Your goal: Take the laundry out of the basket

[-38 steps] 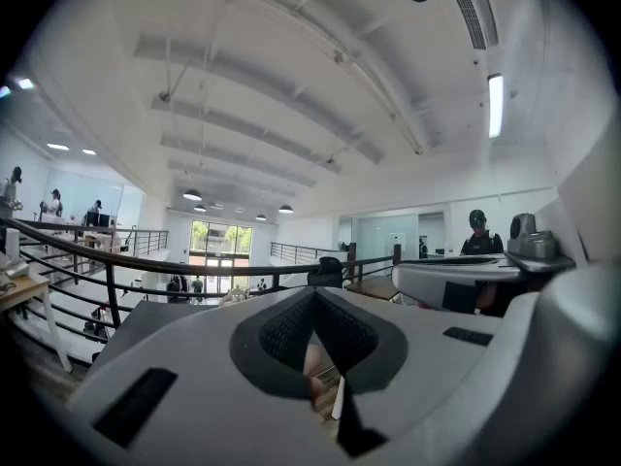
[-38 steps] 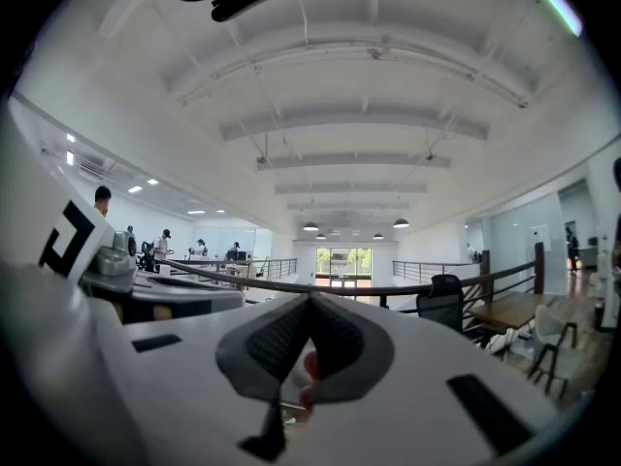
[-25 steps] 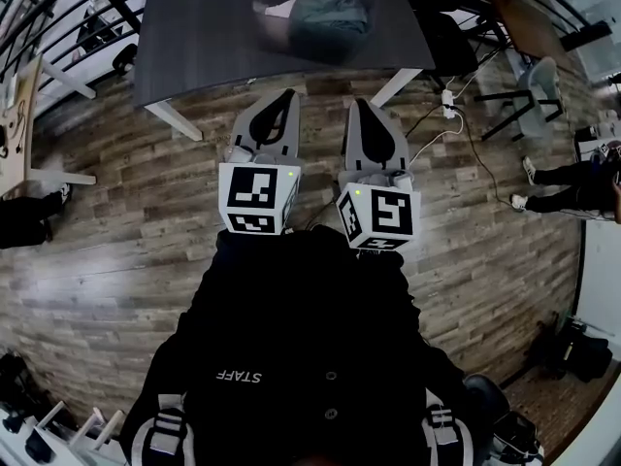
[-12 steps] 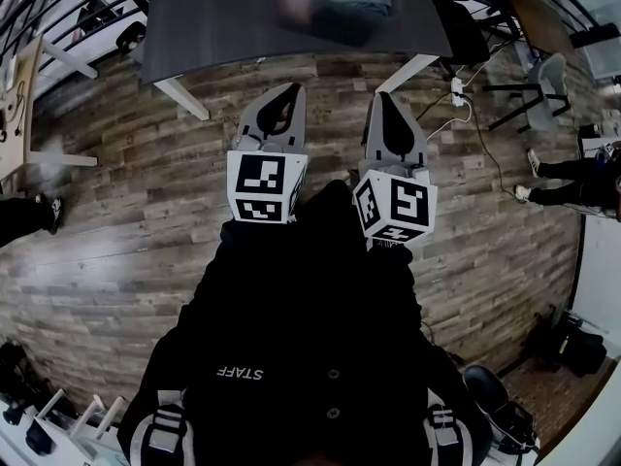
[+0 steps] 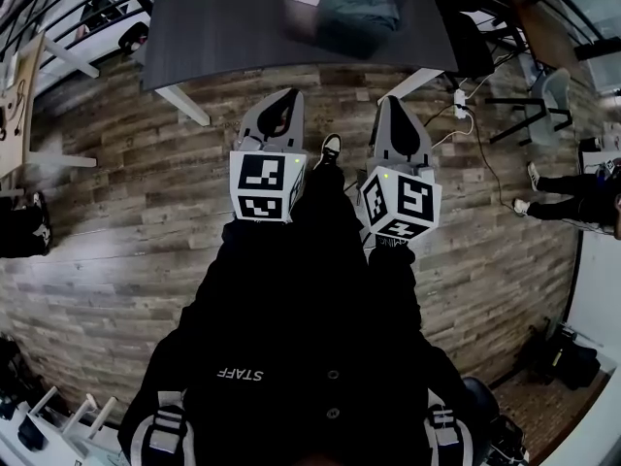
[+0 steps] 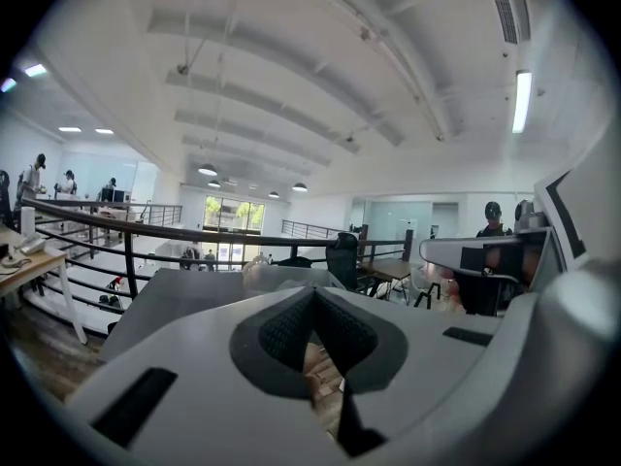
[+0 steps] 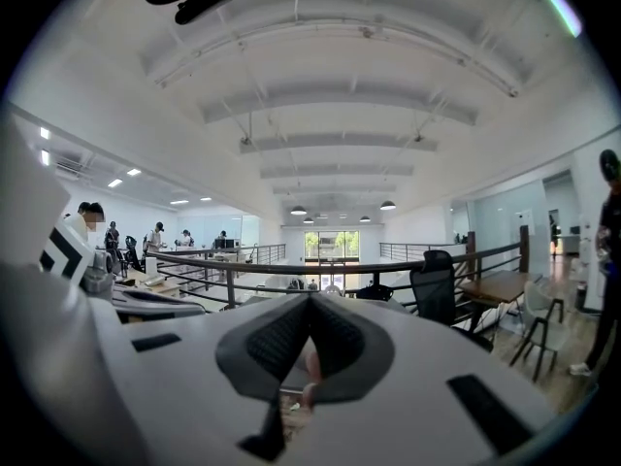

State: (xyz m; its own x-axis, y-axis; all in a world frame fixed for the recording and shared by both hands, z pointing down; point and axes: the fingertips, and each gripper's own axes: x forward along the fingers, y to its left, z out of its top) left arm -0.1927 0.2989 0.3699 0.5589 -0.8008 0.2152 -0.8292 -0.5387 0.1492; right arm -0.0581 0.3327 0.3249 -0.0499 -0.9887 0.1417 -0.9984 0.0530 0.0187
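Step in hand: approach. The left gripper (image 5: pixel 287 97) and right gripper (image 5: pixel 389 103) are held side by side above the wooden floor (image 5: pixel 126 212), each with jaws fully closed and empty. The basket (image 5: pixel 294 19) stands on the dark table (image 5: pixel 213 27), well apart from both, with the laundry (image 5: pixel 361 8) inside. The next move probably calls for advancing to the basket, opening the jaws, and lowering them onto the cloth.

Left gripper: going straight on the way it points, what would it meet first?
The left gripper would probably meet the table near its front edge; the basket sits further back. Depth is unclear.
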